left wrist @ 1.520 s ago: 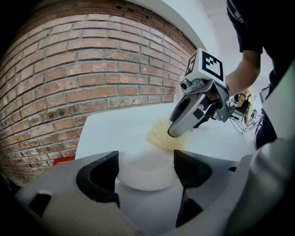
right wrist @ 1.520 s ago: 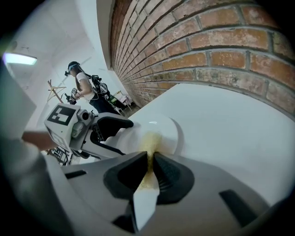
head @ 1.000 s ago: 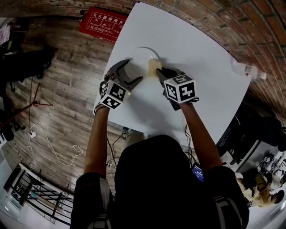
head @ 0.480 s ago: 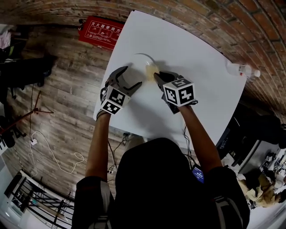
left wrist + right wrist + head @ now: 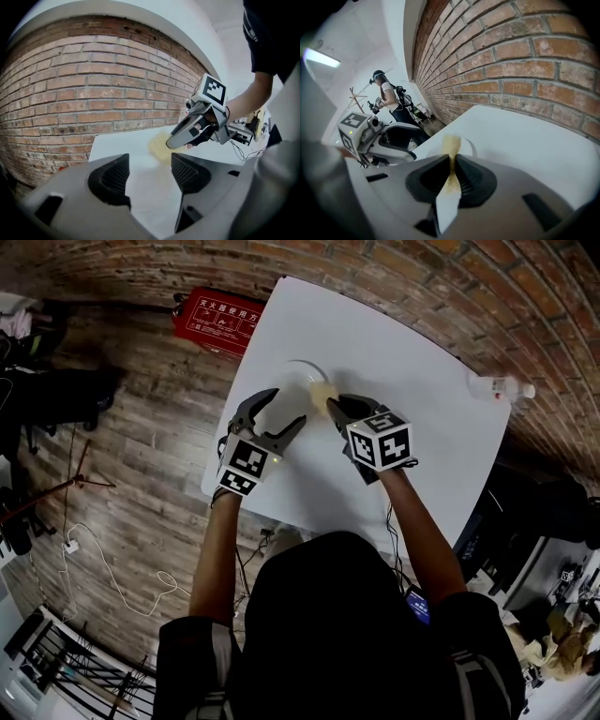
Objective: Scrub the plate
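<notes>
You're pinching the yellow sponge (image 5: 322,390) in the right gripper (image 5: 332,404) fingers, beside the plate (image 5: 292,365) on the table (image 5: 403,343); left gripper (image 5: 286,407) fingers are standing spread, just been closing slightly, gripping nothing.

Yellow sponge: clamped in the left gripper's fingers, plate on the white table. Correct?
No. The yellow sponge is clamped in the fingers of the right gripper, as the right gripper view shows. The left gripper has just closed a little, but its fingers stand apart with nothing between them. The plate is on the white table.
</notes>
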Demonstrator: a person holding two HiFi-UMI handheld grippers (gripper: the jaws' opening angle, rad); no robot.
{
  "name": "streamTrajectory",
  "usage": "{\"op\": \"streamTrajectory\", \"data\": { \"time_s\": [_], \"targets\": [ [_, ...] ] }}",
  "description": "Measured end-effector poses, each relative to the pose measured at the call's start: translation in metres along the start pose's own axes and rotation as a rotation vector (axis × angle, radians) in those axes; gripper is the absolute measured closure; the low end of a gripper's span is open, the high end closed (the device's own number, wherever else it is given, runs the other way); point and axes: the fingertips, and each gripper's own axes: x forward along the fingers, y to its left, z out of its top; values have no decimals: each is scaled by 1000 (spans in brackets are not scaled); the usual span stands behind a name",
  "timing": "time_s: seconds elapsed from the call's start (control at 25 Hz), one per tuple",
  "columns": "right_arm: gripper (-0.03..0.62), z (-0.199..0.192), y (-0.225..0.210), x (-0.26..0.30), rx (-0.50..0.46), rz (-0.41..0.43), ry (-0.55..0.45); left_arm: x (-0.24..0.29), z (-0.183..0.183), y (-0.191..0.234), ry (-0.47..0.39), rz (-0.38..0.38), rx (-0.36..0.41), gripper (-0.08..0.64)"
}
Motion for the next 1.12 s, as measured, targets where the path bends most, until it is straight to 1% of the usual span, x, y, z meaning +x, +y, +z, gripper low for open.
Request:
{"op": "streamTrajectory", "data": {
  "time_s": [0.08, 0.16, 0.32, 0.44, 0.56, 0.68, 0.8, 0.96, 1.12],
  "targets": [
    [549, 3, 6, -8, -16, -5, -11, -9, 10, -4, -22, 16, 7, 360],
    [549, 7, 13, -15, -30, -7, -26, -18, 19, -8, -36, 29, 16, 376],
    [549, 13, 27, -30, -42, -4, -59, -32, 18, -25, 2, 26, 38, 432],
    [549, 17, 35, -40, -45, -14, -85, -42, 26, -36, -1, 20, 54, 477],
    [549, 23, 49, -48, -64, -12, -117, -57, 44, -40, -40, 10, 34, 492],
    [549, 35, 63, -57, -81, -4, -160, -71, 60, -42, -91, 18, 9, 515],
    [549, 44, 78, -71, -78, 3, -204, -84, 73, -50, -133, 42, 7, 531],
    [549, 60, 91, -92, -95, 1, -274, -96, 94, -56, -162, 93, 48, 540],
    [549, 63, 105, -113, -100, -8, -331, -116, 111, -65, -197, 124, 23, 540]
  ]
}}
